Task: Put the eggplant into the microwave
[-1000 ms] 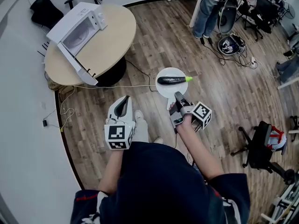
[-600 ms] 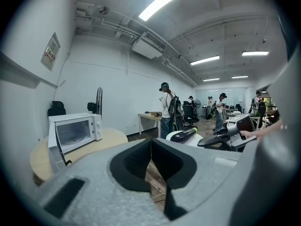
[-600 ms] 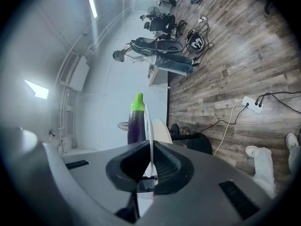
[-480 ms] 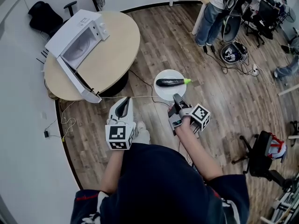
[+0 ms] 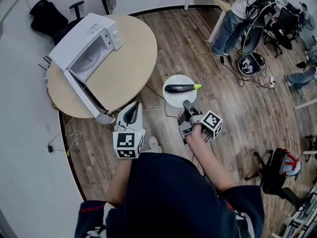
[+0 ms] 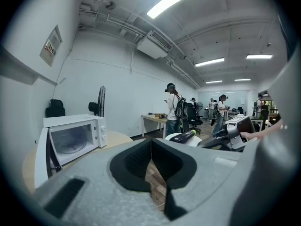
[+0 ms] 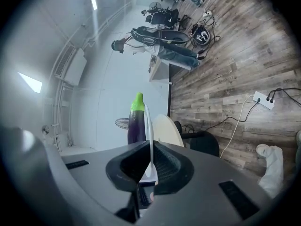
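Observation:
A dark purple eggplant (image 5: 181,88) with a green stem lies on a white plate (image 5: 171,99). My right gripper (image 5: 187,104) is shut on the plate's near rim and holds it above the wood floor. In the right gripper view the plate's rim (image 7: 150,126) runs between the jaws, with the eggplant (image 7: 136,124) beyond them. The white microwave (image 5: 84,41) stands on a round wooden table (image 5: 129,58) at the upper left, its door (image 5: 86,95) hanging open. My left gripper (image 5: 132,108) is shut and holds nothing; its view shows the microwave (image 6: 70,140) to the left.
People stand by a desk (image 5: 233,14) at the upper right, among bags and cables. An office chair (image 5: 277,165) is at the right and a black chair (image 5: 47,11) stands behind the table. A white cable (image 5: 153,110) trails over the floor.
The table and microwave have drawn nearer and shifted right in the head view as the person steps toward them. The plate with the eggplant stays gripped; both grippers keep their state.

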A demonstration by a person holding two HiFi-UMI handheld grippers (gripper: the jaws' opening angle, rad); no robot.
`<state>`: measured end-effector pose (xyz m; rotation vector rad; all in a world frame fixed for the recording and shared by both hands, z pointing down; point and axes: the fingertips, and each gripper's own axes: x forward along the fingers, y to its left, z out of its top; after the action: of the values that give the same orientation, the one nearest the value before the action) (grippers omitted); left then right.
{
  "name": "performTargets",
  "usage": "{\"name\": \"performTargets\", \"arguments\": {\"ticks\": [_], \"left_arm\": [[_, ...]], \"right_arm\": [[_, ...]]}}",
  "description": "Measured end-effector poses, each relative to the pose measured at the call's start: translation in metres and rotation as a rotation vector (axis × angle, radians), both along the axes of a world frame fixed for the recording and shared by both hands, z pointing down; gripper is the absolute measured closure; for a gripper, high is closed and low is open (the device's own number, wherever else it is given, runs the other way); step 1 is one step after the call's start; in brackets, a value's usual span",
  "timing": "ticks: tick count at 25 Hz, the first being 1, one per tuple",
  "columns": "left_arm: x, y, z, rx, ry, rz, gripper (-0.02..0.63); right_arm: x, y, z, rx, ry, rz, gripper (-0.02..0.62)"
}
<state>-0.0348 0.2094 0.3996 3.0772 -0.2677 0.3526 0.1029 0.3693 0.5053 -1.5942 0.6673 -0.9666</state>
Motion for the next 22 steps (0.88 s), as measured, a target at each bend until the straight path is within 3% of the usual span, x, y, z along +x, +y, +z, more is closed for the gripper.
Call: {"name": "performTargets", "arguments": {"ticks": [12, 22], "left_arm": [[0.027, -0.078, 0.010, -0.018, 0.002, -0.016, 0.588], [0.037, -0.133, 0.019, -0.045, -0.004, -0.112, 0.588]], "right_arm": [[0.029, -0.092, 0.006, -0.021, -0.004, -0.039, 0.575], [0.057, -0.150, 0.012, -0.069, -0.029, -0.109, 0.575]]}}
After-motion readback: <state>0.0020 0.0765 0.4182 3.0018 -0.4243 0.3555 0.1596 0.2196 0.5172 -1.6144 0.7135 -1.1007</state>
